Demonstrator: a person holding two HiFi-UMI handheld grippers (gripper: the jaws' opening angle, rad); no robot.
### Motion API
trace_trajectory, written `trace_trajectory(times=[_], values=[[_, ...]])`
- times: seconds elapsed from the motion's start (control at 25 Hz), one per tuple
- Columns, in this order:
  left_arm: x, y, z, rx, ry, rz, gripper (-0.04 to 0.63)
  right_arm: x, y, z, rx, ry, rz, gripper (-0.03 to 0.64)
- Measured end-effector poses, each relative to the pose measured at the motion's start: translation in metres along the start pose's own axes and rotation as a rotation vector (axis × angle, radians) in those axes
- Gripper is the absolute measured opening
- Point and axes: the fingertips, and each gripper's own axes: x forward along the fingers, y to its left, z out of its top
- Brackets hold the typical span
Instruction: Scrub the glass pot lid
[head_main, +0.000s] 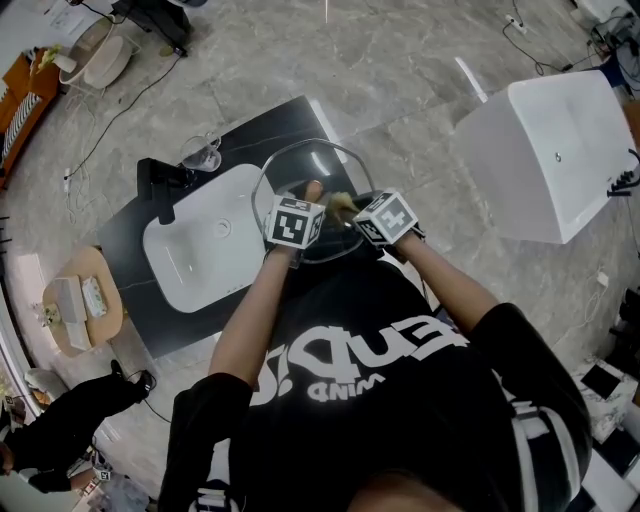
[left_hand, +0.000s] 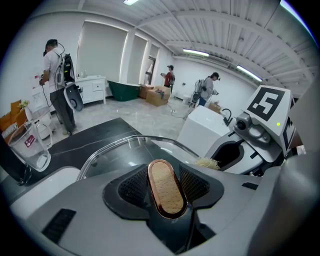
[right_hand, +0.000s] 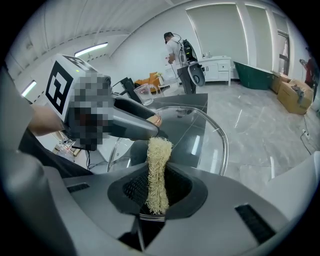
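Observation:
I hold the glass pot lid (head_main: 300, 165) tilted above the black counter (head_main: 250, 125). My left gripper (head_main: 294, 222) is shut on the lid's oval wooden knob (left_hand: 165, 175), and its mesh pads (left_hand: 131, 187) press both sides of it. The clear lid (left_hand: 125, 150) spreads out beyond the left gripper (left_hand: 164, 192). My right gripper (head_main: 386, 218) is shut on a pale yellow loofah scrubber (right_hand: 159, 160), whose tip rests on the lid (right_hand: 200, 135) close to the knob. The scrubber (head_main: 343, 205) shows between the two grippers, and also next to the right gripper (left_hand: 220, 159).
A white sink basin (head_main: 200, 250) is set in the counter left of the lid, with a black faucet (head_main: 160, 185) and a glass jug (head_main: 203, 152) behind it. A white tub (head_main: 545, 160) stands on the floor at right. A round wooden table (head_main: 85, 300) stands at left.

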Motion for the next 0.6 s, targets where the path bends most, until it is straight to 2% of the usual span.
trace_trajectory(times=[0.08,0.2,0.28,0.4,0.6], values=[[0.0,0.0,0.001,-0.006,-0.001,-0.003,0.21,0.0,-0.001,0.0,0.044,-0.009,0.015,0.047],[0.0,0.0,0.0,-0.006,0.0,-0.006,0.209,0.0,-0.008,-0.004,0.176,-0.035,0.038,0.048],[0.0,0.001,0.0,-0.003,0.0,-0.004,0.209,-0.001,-0.014,-0.004,0.212,-0.048,0.029,0.048],[0.0,0.0,0.0,-0.002,-0.001,-0.004,0.209,-0.003,-0.022,0.002,0.191,-0.057,-0.005,0.047],[0.0,0.0,0.001,-0.001,0.004,-0.003,0.209,0.0,-0.029,0.017,0.136,-0.046,0.0,0.046]])
